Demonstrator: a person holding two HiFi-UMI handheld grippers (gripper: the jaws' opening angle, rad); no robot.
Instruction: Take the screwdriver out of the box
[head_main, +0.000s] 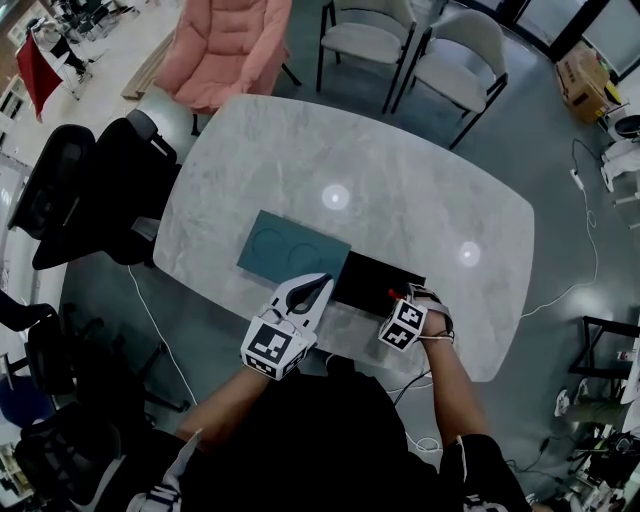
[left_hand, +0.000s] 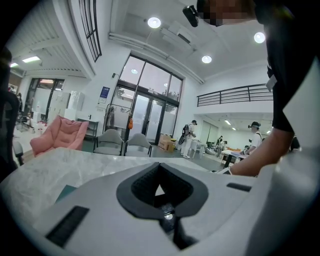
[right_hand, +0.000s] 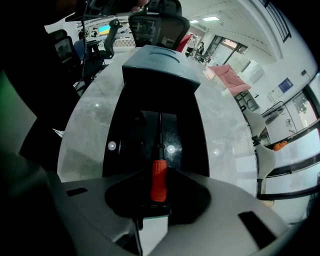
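Big open hall; pale marble table w/ empty chairs at its far side.

Head view: black box sits at the table's near edge. A teal lid lies flat just left of it, touching or nearly. L gripper hovers over where lid and box meet, nothing in it. R gripper points steeply down into the box's near right part, where a bit of red shows: the screwdriver.

L gripper view: jaws together at the tips, empty. It looks about level across the table toward the chairs. A lid corner peeks in at left.

R gripper view: screwdriver lies in the box, red handle near, dark shaft running away toward the lid. R gripper jaws are narrow, closed round the handle. Pads seem to be on it; the screwdriver is not lifted yet.

Handling, my guess: light, stiff, won't break. The fat handle is the best hold, approx mid-handle as now. The shaft is thin and smooth, so it would prob. slip or swivel in the pads. Held at one end, the shaft may droop, so it wants a firm squeeze and a straight lift clear of the box wall.
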